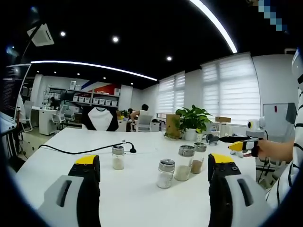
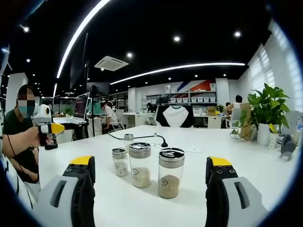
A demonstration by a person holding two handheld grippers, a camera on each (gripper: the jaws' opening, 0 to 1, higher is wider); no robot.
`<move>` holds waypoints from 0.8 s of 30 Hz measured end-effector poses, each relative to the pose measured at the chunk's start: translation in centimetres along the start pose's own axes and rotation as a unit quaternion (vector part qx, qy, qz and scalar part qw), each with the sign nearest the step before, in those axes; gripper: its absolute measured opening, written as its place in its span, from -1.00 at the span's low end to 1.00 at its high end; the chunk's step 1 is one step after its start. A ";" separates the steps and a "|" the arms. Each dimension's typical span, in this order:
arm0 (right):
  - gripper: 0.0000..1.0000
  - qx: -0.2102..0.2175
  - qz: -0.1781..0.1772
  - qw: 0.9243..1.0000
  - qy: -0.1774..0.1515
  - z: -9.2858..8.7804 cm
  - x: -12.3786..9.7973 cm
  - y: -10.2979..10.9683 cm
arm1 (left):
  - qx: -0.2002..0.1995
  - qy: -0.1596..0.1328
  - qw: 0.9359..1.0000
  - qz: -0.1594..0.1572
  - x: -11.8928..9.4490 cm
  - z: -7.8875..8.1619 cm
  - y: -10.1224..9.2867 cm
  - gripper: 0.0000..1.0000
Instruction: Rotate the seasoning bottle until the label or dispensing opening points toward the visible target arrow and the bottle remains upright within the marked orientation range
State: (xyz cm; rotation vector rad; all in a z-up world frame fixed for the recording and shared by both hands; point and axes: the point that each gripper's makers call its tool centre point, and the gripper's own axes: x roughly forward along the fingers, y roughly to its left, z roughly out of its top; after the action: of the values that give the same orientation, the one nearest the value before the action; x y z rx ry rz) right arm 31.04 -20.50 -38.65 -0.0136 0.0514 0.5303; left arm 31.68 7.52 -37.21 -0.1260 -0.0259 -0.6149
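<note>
Both claws, left [image 1: 154,172] and right [image 2: 150,172], gape empty; four bottles [image 2: 171,173] stand upright on the bench [image 2: 246,156].

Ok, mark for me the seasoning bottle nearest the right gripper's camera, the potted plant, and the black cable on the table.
Nearest seasoning bottle [image 2: 170,173], right gripper view, on its glass body.
Potted plant [image 2: 266,108], right gripper view, on the leaves.
Black cable [image 1: 75,151], left gripper view, mid-run on the white table.

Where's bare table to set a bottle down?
In the left gripper view, bare white table lies between the open tongs, nearer than the seasoning bottles, and left of the black cable. Crowded: the bottle cluster at centre and around the potted plant.
</note>
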 end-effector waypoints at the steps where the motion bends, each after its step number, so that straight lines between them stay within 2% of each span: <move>1: 0.99 0.000 0.000 1.000 0.000 0.0 0.0 0.0 | -0.002 0.000 1.000 0.001 -0.1 -0.1 0.1 0.99; 9: 0.96 -0.008 0.001 1.000 -0.010 0.8 0.2 0.0 | -0.027 -0.006 1.000 0.008 -0.5 -0.6 0.7 0.95; 17: 0.85 -0.010 0.000 1.000 -0.007 0.6 0.2 0.0 | -0.022 -0.004 1.000 0.013 -0.7 -0.8 1.0 0.92; 24: 0.82 -0.007 0.001 1.000 -0.003 0.3 0.0 -0.2 | -0.014 -0.004 1.000 0.011 0.3 -0.7 0.9 0.90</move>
State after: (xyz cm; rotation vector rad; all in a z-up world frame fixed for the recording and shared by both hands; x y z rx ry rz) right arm 31.14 -20.63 -38.38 -0.0261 0.0412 0.5327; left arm 32.43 8.02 -38.00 -0.1550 -0.0244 -0.5930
